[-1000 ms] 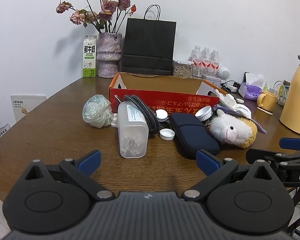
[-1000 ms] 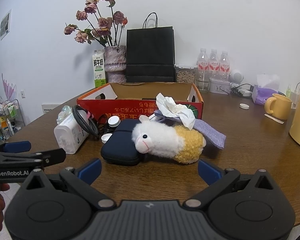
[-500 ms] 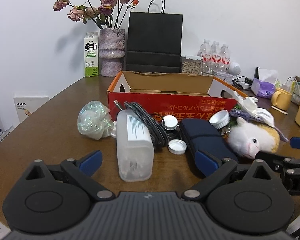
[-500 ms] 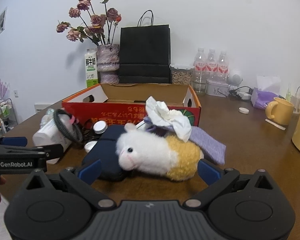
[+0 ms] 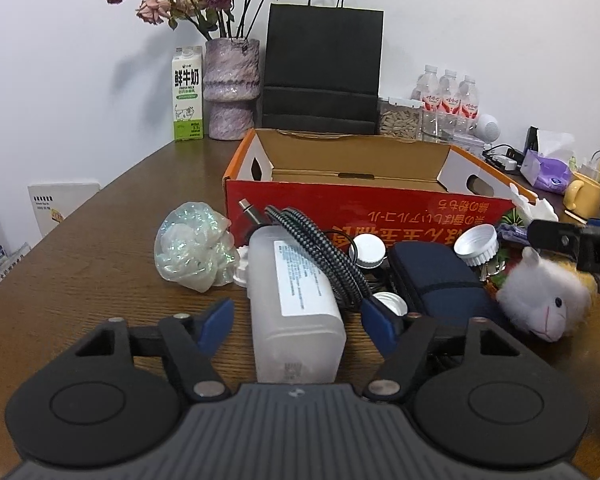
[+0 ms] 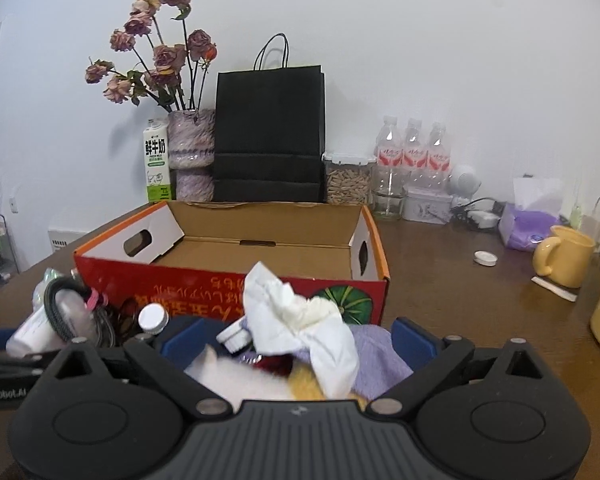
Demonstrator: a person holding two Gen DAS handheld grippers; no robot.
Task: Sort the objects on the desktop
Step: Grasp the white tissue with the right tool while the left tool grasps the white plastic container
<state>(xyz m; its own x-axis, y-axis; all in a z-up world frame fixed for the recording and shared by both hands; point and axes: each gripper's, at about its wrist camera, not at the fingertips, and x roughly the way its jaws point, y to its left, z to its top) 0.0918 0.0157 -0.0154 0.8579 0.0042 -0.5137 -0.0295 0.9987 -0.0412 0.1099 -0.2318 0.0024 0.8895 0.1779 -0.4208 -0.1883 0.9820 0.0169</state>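
Note:
A translucent white bottle (image 5: 296, 300) lies on its side on the brown table, between the blue pads of my left gripper (image 5: 296, 324). Its jaws are closing, with a small gap still on each side of the bottle. A braided cable (image 5: 320, 256) leans on the bottle, beside a dark blue case (image 5: 436, 276). A white and yellow plush sheep (image 5: 540, 300) lies to the right of the case. My right gripper (image 6: 296, 340) straddles the plush sheep (image 6: 240, 380), its jaws closing slightly but wide. A crumpled tissue (image 6: 300, 320) and a purple cloth (image 6: 380, 360) lie on the plush.
An open red cardboard box (image 5: 360, 216) stands right behind the clutter, with a crumpled shiny bag (image 5: 192, 252) and loose white caps (image 5: 476, 244) nearby. A vase of dried roses (image 5: 232, 88), milk carton (image 5: 187, 94), black paper bag (image 5: 322, 68), water bottles (image 6: 412, 160) and a yellow mug (image 6: 564, 256) line the back.
Both grippers have moved forward toward the clutter. The left jaws have narrowed around the bottle. The right gripper now reaches over the plush sheep, which fills its lower view.

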